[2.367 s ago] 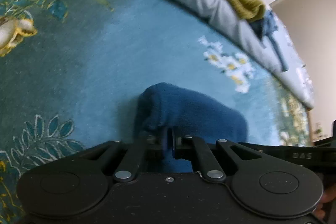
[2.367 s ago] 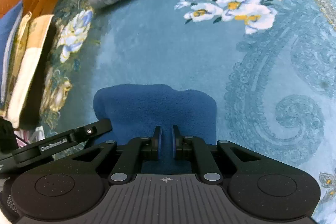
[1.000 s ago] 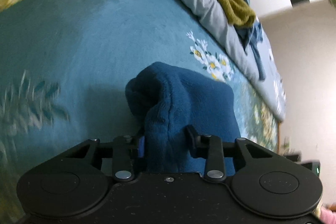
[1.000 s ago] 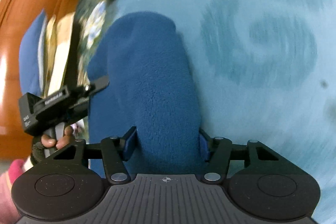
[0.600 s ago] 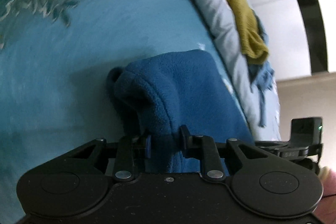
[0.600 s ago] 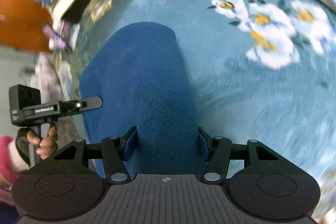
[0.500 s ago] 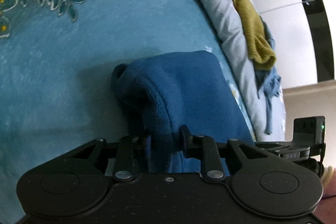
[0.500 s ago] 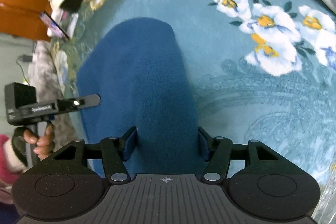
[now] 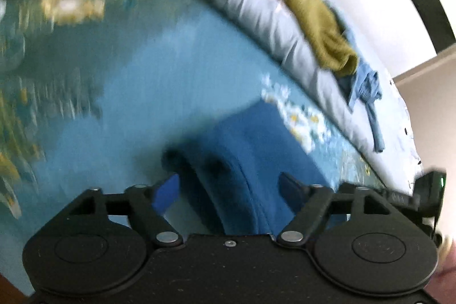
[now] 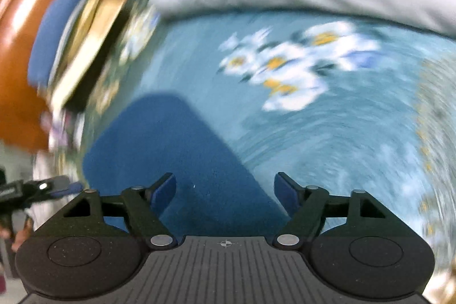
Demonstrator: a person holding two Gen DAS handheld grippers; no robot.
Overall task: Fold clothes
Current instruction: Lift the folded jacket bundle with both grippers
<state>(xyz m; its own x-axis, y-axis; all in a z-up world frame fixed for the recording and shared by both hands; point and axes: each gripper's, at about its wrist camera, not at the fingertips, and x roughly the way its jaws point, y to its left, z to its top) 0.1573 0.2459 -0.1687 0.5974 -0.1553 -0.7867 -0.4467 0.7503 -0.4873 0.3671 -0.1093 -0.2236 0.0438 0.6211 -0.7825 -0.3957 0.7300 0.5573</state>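
Observation:
A folded dark blue fleece garment (image 9: pixel 256 161) lies on the teal flowered bedspread (image 9: pixel 171 81). My left gripper (image 9: pixel 229 190) stands open just above its near folded edge, its jaws apart and holding nothing. In the right wrist view the same blue fleece garment (image 10: pixel 176 155) lies flat as a neat block, and my right gripper (image 10: pixel 225 190) is open over its near end, fingers spread on either side without gripping. The other gripper (image 10: pixel 37 190) shows at the left edge, held by a hand. Both views are blurred by motion.
A grey quilt (image 9: pixel 256 13) runs along the far side of the bed with an olive garment (image 9: pixel 319 27) and a light blue garment (image 9: pixel 367 93) on it. A wooden headboard (image 10: pixel 34 4) and stacked pillows (image 10: pixel 74 47) lie to the left. White flowers (image 10: pixel 287 67) mark the bedspread.
Both grippers have opened and let go of the blue fleece, which now lies folded on the bedspread. Both cameras are swinging, so the views are blurred.

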